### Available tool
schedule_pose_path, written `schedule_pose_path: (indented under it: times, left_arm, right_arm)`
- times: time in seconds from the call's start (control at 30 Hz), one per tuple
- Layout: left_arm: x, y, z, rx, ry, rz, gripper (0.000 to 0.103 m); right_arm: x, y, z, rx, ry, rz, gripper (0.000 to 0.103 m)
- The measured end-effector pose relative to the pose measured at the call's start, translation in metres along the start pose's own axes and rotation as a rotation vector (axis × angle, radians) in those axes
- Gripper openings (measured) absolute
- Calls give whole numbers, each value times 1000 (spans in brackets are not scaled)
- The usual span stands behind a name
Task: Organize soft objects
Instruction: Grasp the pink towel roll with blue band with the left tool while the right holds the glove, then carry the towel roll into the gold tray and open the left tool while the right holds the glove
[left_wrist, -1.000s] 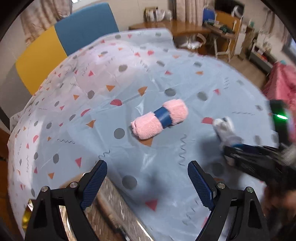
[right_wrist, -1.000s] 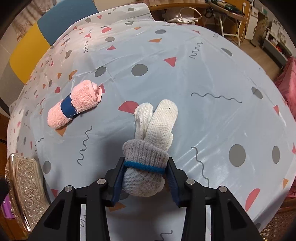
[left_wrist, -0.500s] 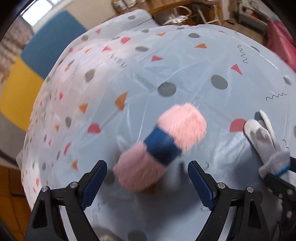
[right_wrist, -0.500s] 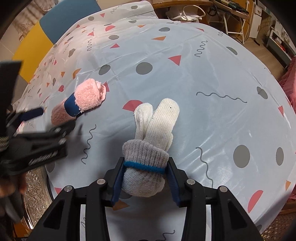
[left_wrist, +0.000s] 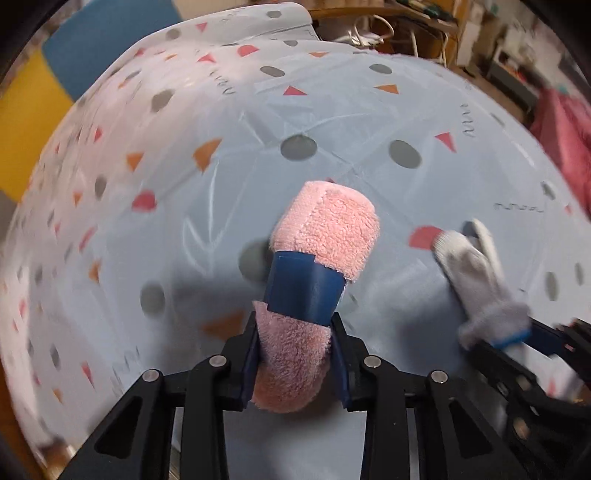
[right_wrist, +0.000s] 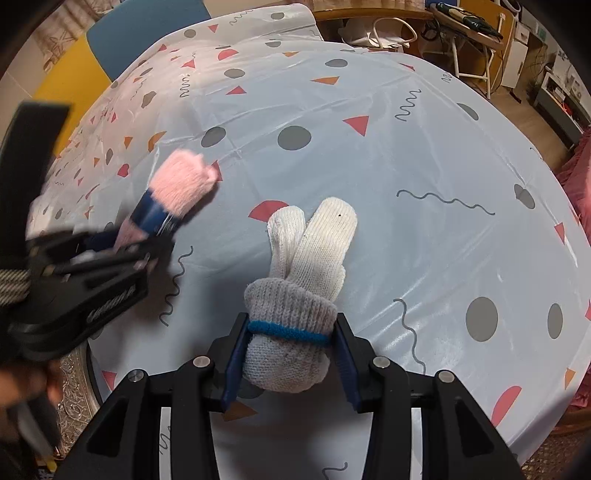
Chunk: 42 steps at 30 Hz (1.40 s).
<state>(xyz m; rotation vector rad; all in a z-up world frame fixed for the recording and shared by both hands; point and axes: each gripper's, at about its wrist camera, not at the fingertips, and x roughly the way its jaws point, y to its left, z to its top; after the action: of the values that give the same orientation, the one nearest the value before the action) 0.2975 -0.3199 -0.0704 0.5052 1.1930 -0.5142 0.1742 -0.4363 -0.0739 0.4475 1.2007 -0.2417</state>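
Note:
A rolled pink towel with a blue band lies on the patterned tablecloth. My left gripper is shut on its near end. The towel also shows in the right wrist view, with the left gripper on it, blurred. A rolled pair of white and grey gloves with a blue band lies on the cloth. My right gripper is shut on its grey cuff end. The gloves show at the right in the left wrist view, held by the right gripper.
An ornate silvery tray sits at the table's near left edge, behind the left gripper. Blue and yellow chair backs stand at the far left. A wooden desk and white chair stand beyond the table at the far right.
My left gripper moved forward to the pink towel and closed on its near end. My right gripper stayed shut on the gloves and barely moved.

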Motion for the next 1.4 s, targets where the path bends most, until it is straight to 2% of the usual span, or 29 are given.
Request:
schedule_pose_path:
  times: [0.13, 0.33, 0.5, 0.6, 0.73, 0.93, 1.0, 1.17, 1.4]
  left_arm:
    - [-20, 1, -33, -88, -6, -25, 34]
    - [-35, -19, -87, -127, -7, -39, 34]
    - [-43, -39, -136, -123, -31, -46, 34]
    - [-45, -53, -159, -96, -86, -10, 34]
    - [-42, -60, -165, -80, -108, 16, 36]
    - [-53, -52, -165, -117, -132, -43, 30]
    - [-63, -47, -164, -145, -149, -72, 30]
    - [-108, -22, -138, -202, -263, -118, 30]
    - [-160, 38, -121, -333, -357, -126, 30]
  right_arm:
    - [2, -1, 0, 8, 7, 5, 44]
    - [9, -11, 1, 59, 42, 49, 44]
    - [8, -13, 0, 56, 32, 38, 44]
    - [10, -11, -1, 44, 32, 27, 44]
    - [12, -4, -2, 7, 24, -9, 44]
    - [13, -1, -4, -20, 15, -40, 44]
    - [13, 1, -4, -33, 11, -50, 45]
    - [14, 10, -5, -93, -4, -96, 45]
    - [15, 15, -6, -129, -16, -125, 45]
